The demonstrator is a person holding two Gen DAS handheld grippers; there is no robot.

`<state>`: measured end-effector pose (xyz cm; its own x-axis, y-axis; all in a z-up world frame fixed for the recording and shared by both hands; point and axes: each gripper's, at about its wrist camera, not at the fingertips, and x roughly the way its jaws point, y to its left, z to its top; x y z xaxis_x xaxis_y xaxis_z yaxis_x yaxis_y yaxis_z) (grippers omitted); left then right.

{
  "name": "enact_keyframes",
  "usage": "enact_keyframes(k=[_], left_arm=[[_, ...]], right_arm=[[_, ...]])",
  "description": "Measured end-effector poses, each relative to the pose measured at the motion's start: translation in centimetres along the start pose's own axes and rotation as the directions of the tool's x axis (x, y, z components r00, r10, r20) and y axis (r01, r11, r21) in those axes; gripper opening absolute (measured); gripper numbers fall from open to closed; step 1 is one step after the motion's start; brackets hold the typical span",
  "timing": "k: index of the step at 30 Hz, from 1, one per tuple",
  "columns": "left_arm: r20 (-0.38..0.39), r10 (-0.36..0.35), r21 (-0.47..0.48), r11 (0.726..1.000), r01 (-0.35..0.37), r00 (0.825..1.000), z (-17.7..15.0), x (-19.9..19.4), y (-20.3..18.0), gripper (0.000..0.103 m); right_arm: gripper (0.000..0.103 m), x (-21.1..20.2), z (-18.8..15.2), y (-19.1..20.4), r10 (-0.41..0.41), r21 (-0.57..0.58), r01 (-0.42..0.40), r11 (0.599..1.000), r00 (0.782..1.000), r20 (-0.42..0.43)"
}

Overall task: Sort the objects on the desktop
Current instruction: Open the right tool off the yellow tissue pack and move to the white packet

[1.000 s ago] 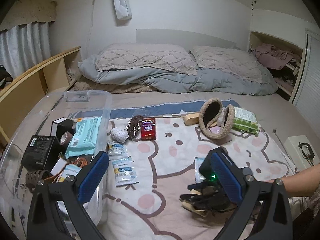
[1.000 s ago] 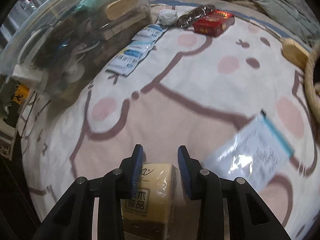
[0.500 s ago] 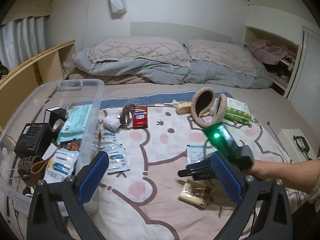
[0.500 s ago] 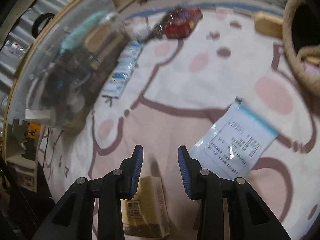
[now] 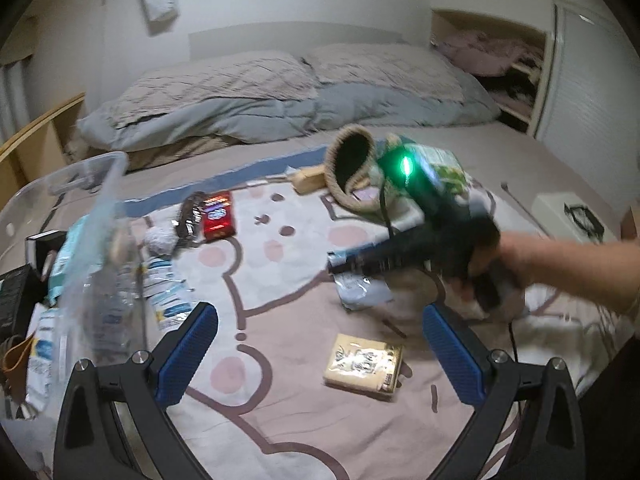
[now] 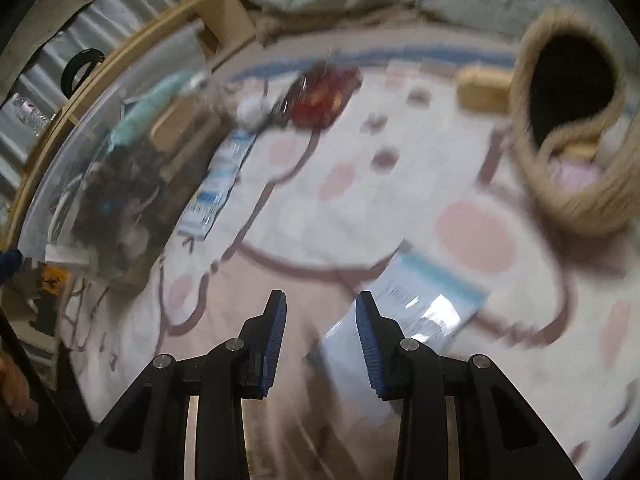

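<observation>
A yellow tissue pack [image 5: 363,367] lies on the cartoon blanket [image 5: 280,280], between my left gripper's open, empty fingers. My left gripper [image 5: 320,356] hovers above the blanket's near part. My right gripper [image 6: 320,340] is open and empty, held above a white-and-blue packet [image 6: 404,312]; it also shows in the left wrist view [image 5: 404,260], over that packet [image 5: 356,288]. A clear bin [image 5: 80,264] full of items stands at left. A red box [image 5: 217,216], white sachets [image 5: 166,292] and a woven basket [image 5: 350,164] lie further back.
A green wipes pack [image 5: 440,164] and a wooden block [image 5: 306,180] lie by the basket. Pillows and a grey duvet [image 5: 280,100] fill the bed's far end. A white box [image 5: 572,216] sits at right. A wooden shelf [image 5: 36,140] runs along the left.
My right gripper has let go of the yellow tissue pack, risen, and moved away toward the white-and-blue packet. The left view has shifted slightly right.
</observation>
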<state>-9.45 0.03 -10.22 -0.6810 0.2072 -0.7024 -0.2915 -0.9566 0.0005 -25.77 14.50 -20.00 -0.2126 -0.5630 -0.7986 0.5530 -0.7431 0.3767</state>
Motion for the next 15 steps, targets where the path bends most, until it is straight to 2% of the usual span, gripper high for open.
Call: enact_keyframes(k=[4,9,15], left_arm=[[-0.037,-0.05,0.024,0.998,0.05,0.998,-0.3,1.6,-0.9,0.103],[-0.098,-0.109,0.022,0.994,0.112,0.989,-1.0,3.4,-1.6,0.103],[-0.165,-0.134,0.055,0.988,0.144,0.977,-2.2,5.1,-2.2,0.103]], right_arm=[[0.036,-0.5,1.7,-2.4,-0.063,0.055,0.06,0.997,0.997,0.048],[0.036,1.9,2.9,-4.5,-0.111,0.069,0.109,0.992,0.994,0.017],[0.036,2.7,1.6,-5.5,-0.024,0.106,0.027,0.994,0.999,-0.027]])
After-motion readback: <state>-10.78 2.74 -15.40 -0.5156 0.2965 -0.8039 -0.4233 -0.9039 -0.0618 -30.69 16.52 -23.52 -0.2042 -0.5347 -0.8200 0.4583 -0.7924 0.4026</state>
